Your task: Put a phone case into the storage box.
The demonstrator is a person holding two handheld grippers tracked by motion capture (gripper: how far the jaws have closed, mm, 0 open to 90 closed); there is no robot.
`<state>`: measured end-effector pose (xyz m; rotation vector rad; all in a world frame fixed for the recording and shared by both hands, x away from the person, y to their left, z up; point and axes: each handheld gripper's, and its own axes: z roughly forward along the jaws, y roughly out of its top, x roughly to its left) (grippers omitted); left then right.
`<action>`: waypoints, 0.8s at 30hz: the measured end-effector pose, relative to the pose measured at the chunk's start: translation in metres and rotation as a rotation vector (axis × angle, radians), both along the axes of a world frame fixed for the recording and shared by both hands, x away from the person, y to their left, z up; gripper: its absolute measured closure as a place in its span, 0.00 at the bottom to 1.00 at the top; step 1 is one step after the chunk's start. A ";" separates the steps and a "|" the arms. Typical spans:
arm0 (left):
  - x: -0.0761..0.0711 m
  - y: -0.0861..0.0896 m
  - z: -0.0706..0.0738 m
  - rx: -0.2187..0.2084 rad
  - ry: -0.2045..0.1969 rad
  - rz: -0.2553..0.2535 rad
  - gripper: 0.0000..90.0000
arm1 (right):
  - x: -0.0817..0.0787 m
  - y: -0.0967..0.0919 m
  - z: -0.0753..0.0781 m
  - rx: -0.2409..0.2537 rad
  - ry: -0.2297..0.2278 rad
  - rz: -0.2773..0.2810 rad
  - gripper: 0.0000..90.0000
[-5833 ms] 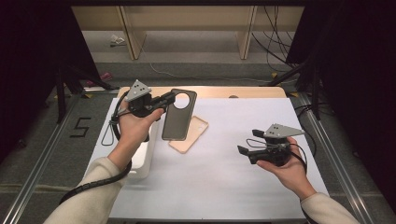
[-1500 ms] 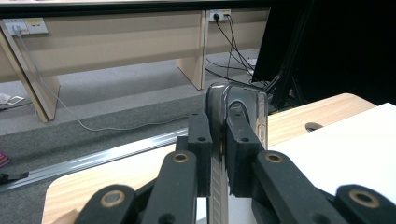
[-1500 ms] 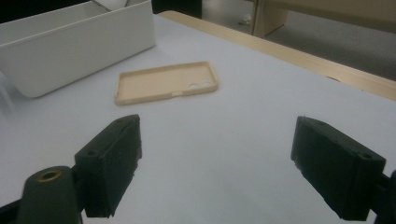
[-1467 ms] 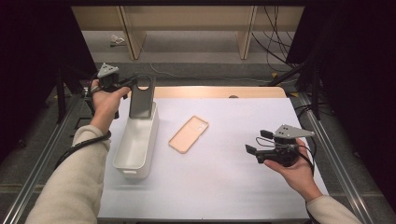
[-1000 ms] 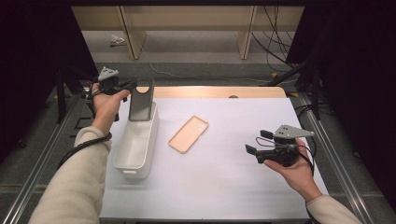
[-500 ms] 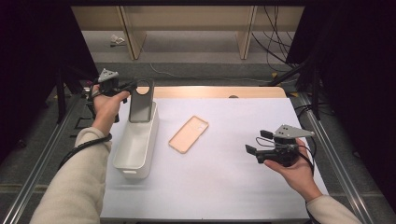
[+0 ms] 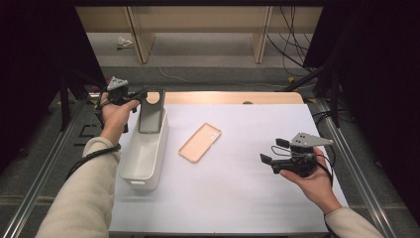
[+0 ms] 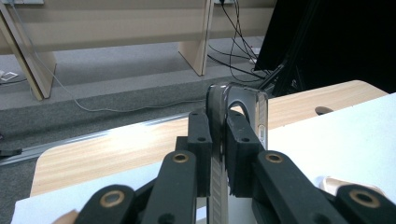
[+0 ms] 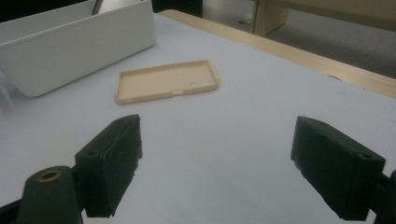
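Note:
A dark phone case [image 7: 151, 110] with a round camera hole stands upright over the far end of the white bin [image 7: 145, 154]. My left gripper [image 7: 143, 93] is shut on its top edge; in the left gripper view both pads clamp the case's [image 8: 218, 140] thin rim at my left gripper [image 8: 217, 149]. A tan phone case [image 7: 200, 142] lies flat on the white mat, also seen as the tan case [image 9: 166, 81] ahead of my right gripper [image 9: 233, 163]. My right gripper [image 7: 270, 152] hovers at the mat's right side, open with nothing between its jaws.
The white mat [image 7: 237, 198] covers a wooden table [image 7: 233, 97]. The white bin's wall [image 9: 70, 44] lies far left in the right gripper view. Beyond the table are shelf legs [image 7: 141, 34], cables [image 7: 292, 29] and dark screens at both sides.
Over the last second nothing has visibly changed. Several seconds earlier the left gripper held the dark case over the mat; it now holds it over the bin's far end.

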<state>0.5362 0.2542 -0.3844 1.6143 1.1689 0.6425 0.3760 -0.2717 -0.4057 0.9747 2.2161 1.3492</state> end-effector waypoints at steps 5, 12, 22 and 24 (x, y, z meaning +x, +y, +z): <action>0.001 0.001 -0.004 -0.007 0.007 0.003 0.90 | 0.000 0.000 0.000 -0.001 0.000 0.000 0.19; 0.002 0.002 -0.010 -0.017 0.016 0.012 0.90 | 0.000 0.000 0.000 0.000 0.001 0.001 0.19; 0.003 0.006 -0.014 -0.019 0.028 0.029 0.89 | 0.001 0.000 -0.001 0.002 0.001 0.002 0.19; 0.003 0.006 -0.014 -0.009 0.033 0.033 0.88 | 0.001 0.001 -0.001 0.001 0.005 0.004 0.19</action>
